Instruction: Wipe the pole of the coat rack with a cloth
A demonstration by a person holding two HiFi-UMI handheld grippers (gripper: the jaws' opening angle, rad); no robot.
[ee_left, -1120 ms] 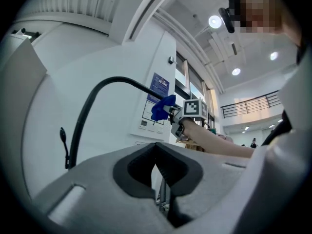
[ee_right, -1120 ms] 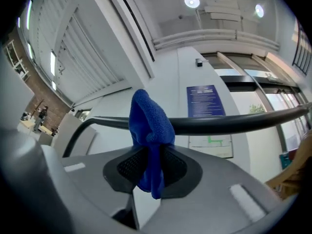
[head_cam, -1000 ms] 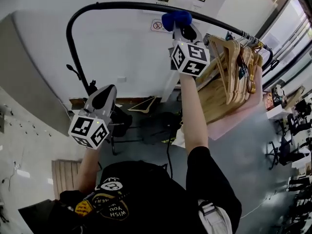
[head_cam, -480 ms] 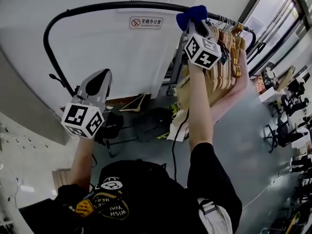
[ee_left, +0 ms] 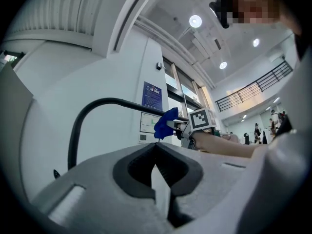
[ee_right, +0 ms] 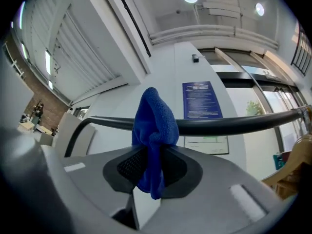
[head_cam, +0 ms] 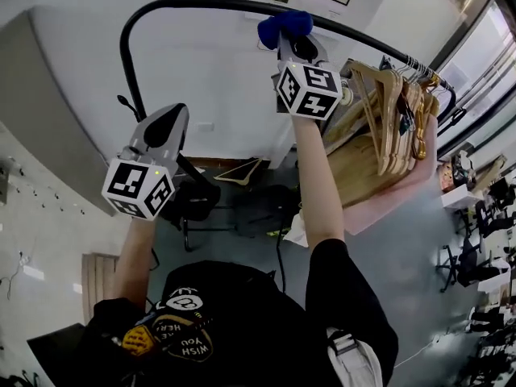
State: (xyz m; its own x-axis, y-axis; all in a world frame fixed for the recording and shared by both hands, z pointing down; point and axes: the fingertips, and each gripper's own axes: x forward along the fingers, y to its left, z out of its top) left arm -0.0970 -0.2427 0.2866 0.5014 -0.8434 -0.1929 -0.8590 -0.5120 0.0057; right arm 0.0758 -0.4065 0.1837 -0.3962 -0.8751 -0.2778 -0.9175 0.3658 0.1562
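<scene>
White wall point(head_cam: 218, 79) behind: the blue cloth point(head_cam: 285, 27) pressed against the black pole point(head_cam: 201, 5), pinched in the right gripper point(head_cam: 292, 45). The left gripper point(head_cam: 171, 119) hung lower, jaws together, empty.

Office bldg; blue wall notice point(ee_right: 201, 100); desk chairs point(head_cam: 482, 248); ceiling downlights point(ee_left: 195, 21); upper railing point(ee_left: 248, 89)
</scene>
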